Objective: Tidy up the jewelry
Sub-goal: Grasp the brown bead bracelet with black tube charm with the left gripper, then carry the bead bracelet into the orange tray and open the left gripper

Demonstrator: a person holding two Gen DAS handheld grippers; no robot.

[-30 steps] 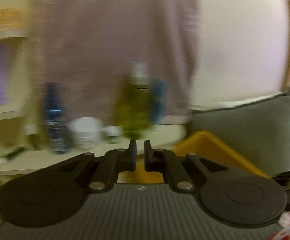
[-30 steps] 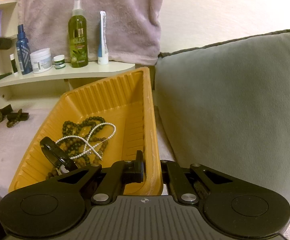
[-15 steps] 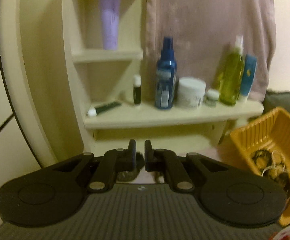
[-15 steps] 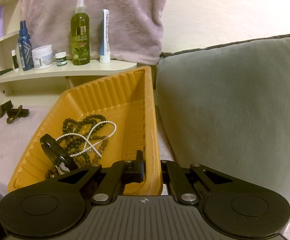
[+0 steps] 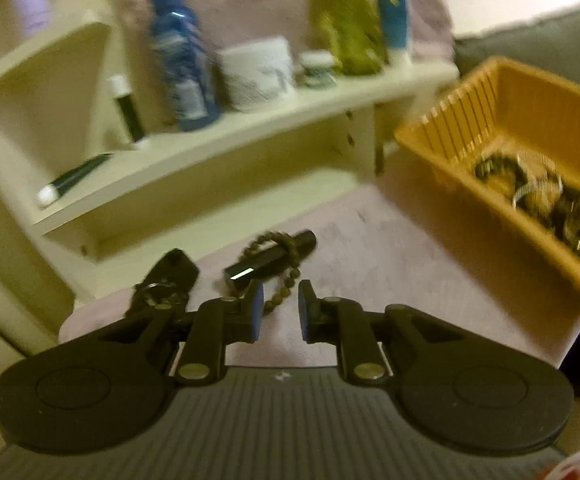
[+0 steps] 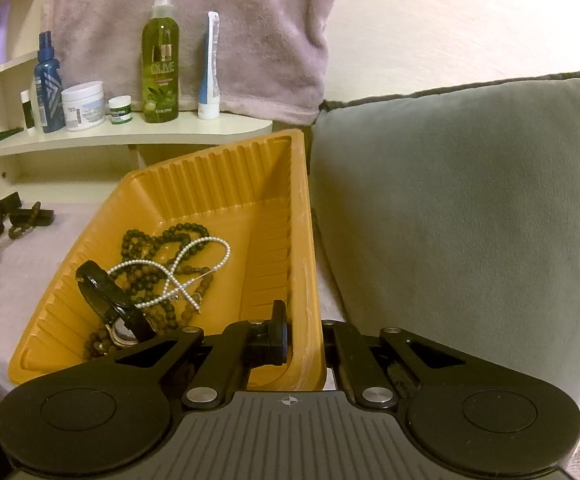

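My left tongs (image 5: 280,309) hung with fingers spread, nothing between them, just above the pinkish cloth (image 5: 390,248). Directly ahead of the tips lay a brown bead bracelet (image 5: 285,264), looped around a small black bar (image 5: 269,258). Left of that, a black key fob (image 5: 169,276) on a ring. Left view blurred; fine detail lost.

My right tongs (image 6: 304,334) were pinched on the near wall of the orange tray (image 6: 217,172), one finger inside, the other outside. The tray sat tilted, its right side against a grey cushion (image 6: 458,208). Inside it: a dark bead necklace (image 6: 157,240), a white pearl strand (image 6: 193,268) crossing over it, and a black watch (image 6: 105,292) at the near left.

Behind, a cream shelf (image 6: 129,136) carried a green spray bottle (image 6: 161,60), blue bottle (image 6: 47,84), white jar (image 6: 83,105).
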